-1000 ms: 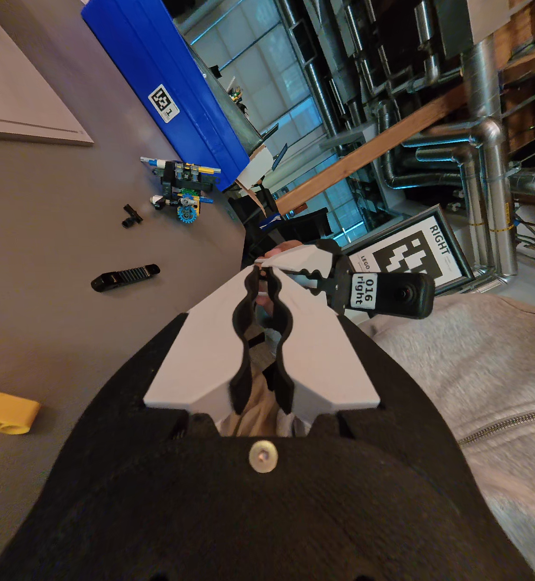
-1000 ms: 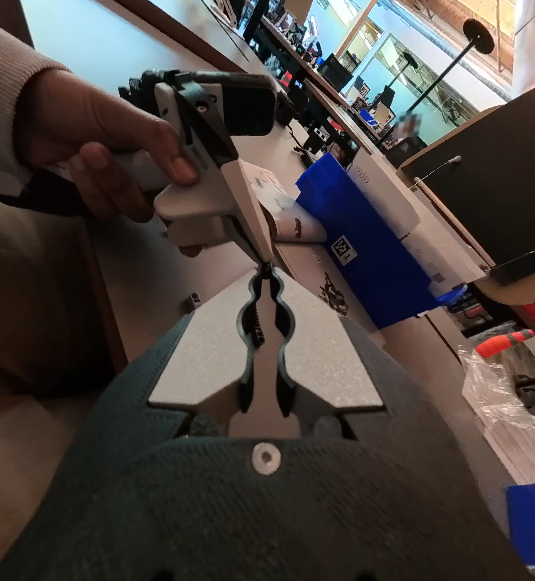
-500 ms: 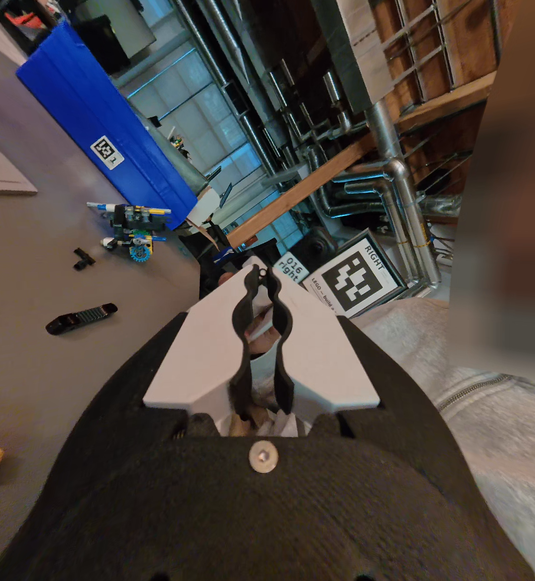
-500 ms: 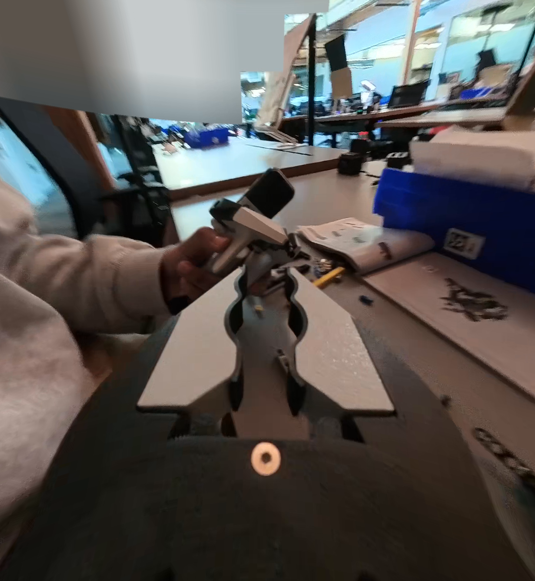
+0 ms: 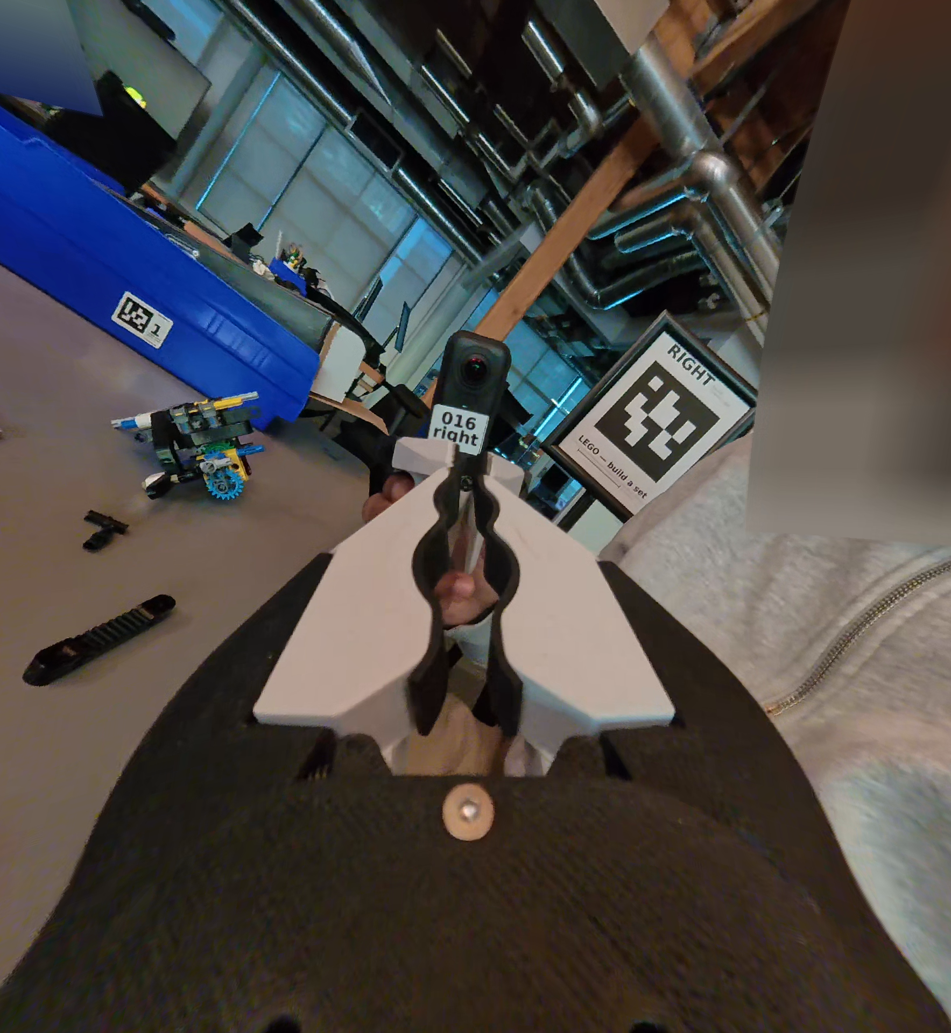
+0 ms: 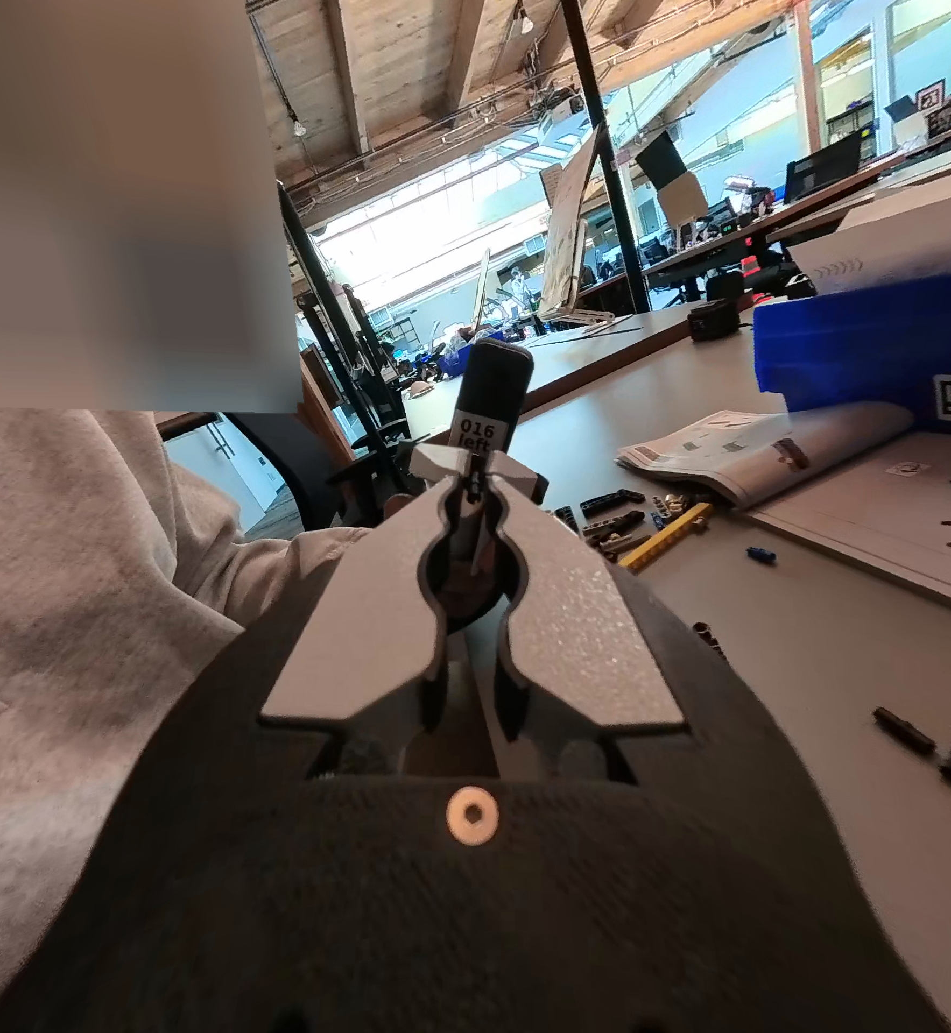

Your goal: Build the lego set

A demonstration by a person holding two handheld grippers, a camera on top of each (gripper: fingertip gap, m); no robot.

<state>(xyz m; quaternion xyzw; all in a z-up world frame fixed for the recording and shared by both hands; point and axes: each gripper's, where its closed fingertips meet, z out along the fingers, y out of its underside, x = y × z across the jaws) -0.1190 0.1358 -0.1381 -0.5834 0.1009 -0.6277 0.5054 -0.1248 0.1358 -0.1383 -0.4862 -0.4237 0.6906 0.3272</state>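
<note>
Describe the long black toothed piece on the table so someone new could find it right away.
Start at the blue bin along the grey table's far edge, then come past the half-built lego model. The long black toothed piece lies nearest the camera, flat and alone, far longer than the small black connector nearby.

Left wrist view: dim, cool light through windows [image 5: 316, 184] behind the bin [image 5: 126, 263]. Right wrist view: brighter; blown-out skylight glare [image 6: 434, 223] above the booklet [image 6: 752, 453]; pins [image 6: 931, 749] blurred. Wide-angle bending at edges.
</note>
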